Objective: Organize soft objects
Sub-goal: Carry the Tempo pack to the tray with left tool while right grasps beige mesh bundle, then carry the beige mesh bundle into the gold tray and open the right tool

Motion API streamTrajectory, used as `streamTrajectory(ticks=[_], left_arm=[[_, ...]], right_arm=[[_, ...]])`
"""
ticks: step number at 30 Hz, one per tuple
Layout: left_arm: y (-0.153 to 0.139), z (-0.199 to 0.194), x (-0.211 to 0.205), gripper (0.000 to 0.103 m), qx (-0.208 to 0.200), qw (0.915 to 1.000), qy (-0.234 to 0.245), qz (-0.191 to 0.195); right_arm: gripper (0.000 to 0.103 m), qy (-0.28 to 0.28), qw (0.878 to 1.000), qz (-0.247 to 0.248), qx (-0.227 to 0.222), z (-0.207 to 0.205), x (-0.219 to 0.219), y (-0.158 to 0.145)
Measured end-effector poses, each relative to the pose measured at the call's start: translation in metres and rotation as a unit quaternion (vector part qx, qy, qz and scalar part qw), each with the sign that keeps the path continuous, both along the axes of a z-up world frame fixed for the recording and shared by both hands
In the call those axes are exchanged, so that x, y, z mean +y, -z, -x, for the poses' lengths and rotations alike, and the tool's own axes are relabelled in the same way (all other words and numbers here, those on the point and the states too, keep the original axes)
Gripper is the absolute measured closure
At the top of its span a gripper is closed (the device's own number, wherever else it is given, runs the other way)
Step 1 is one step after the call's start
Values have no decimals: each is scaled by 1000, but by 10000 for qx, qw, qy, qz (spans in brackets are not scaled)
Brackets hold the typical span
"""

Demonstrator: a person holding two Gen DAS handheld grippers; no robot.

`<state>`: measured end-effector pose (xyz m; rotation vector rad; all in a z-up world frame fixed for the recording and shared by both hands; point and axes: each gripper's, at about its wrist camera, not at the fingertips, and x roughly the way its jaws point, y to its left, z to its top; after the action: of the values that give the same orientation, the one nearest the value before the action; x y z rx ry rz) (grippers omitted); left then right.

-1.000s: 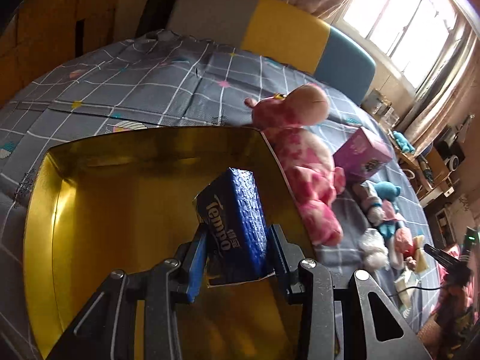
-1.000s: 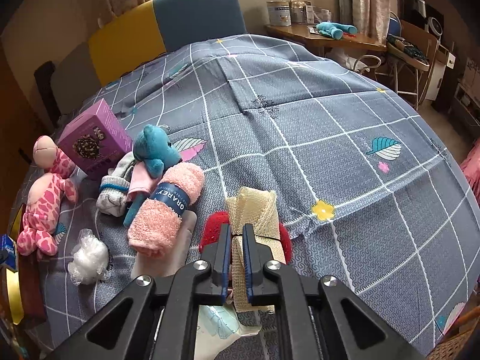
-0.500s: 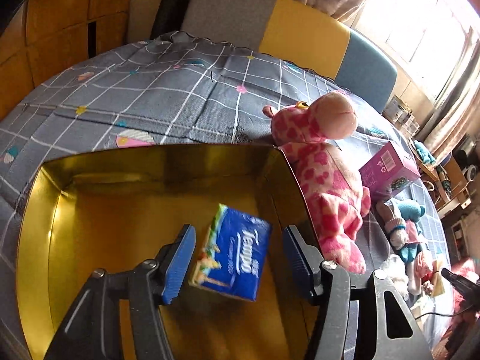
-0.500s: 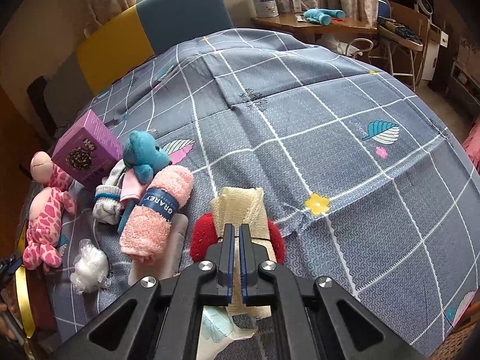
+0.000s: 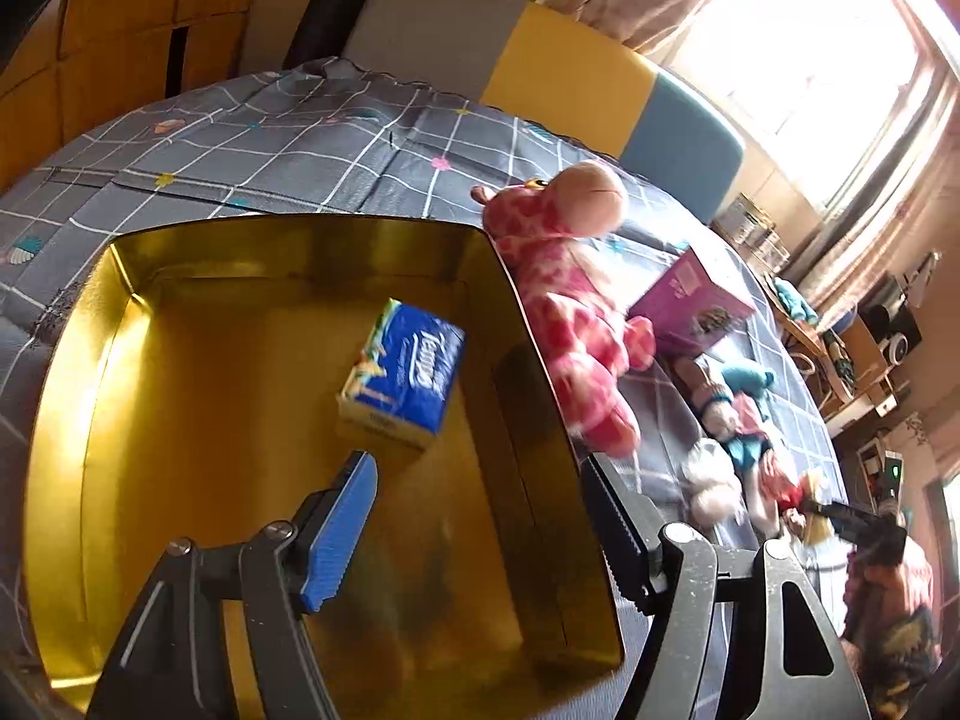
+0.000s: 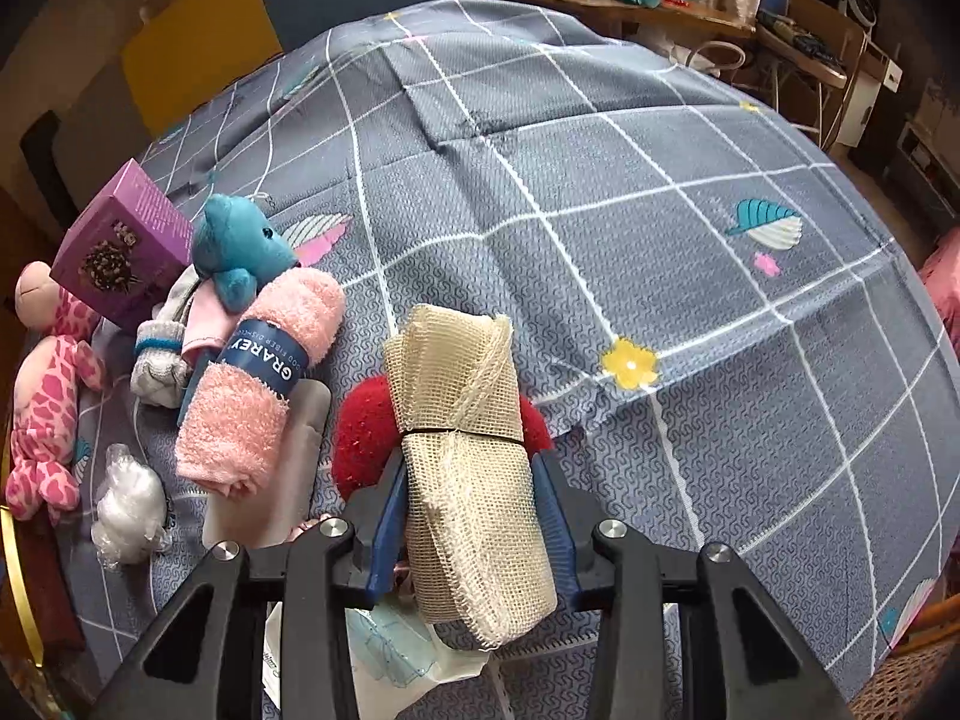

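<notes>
A blue Tempo tissue pack [image 5: 403,374] lies inside the gold tin box [image 5: 180,276] on the bed. My left gripper [image 5: 480,480] is open and empty above the box, just behind the pack. My right gripper [image 6: 468,483] has its jaws apart on either side of a beige mesh cloth roll [image 6: 465,438] that lies on a red plush [image 6: 360,444]. A pink towel roll [image 6: 258,384], a blue plush [image 6: 240,249], a pink giraffe plush [image 5: 570,312] [image 6: 45,384] and a white wad [image 6: 129,507] lie nearby.
A purple carton [image 6: 120,246] [image 5: 690,306] stands beside the giraffe. A white plastic bag [image 6: 384,654] lies under my right gripper. The grey checked bedspread [image 6: 660,240] stretches to the right. A headboard [image 5: 540,78] and a cluttered desk [image 6: 660,12] lie beyond.
My left gripper opened and let go of the tissue pack, which dropped into the gold box, then drew back. My right gripper opened around the beige roll.
</notes>
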<state>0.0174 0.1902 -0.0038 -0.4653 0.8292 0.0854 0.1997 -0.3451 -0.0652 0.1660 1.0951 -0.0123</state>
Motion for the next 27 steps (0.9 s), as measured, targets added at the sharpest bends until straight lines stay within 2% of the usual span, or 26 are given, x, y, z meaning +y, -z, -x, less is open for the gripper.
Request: streamTrajectory(ticks=[5,8,15,21,27], left_arm=[[-7,28,-10,32,-30,9995,12,-322],[-9,45,-12,27,-18,9978,-118,-657],[-1,70,-7,27,163,9950,-366,-912],[0,84,-3,22,146,9919,-558,-1130],[-2,92,5,18,111,9898,-803,-1168]], right_arm=[[67,67,9984,219,-514,10,1,-21],[67,-16,9961,225,-851,20,10,-39],[67,-1080,9890,96,-1009,39,96,-58],[67,-2307,9686,-21,-923,60,197,-62],[67,-3452,9356,-322,-663,89,298,-58]])
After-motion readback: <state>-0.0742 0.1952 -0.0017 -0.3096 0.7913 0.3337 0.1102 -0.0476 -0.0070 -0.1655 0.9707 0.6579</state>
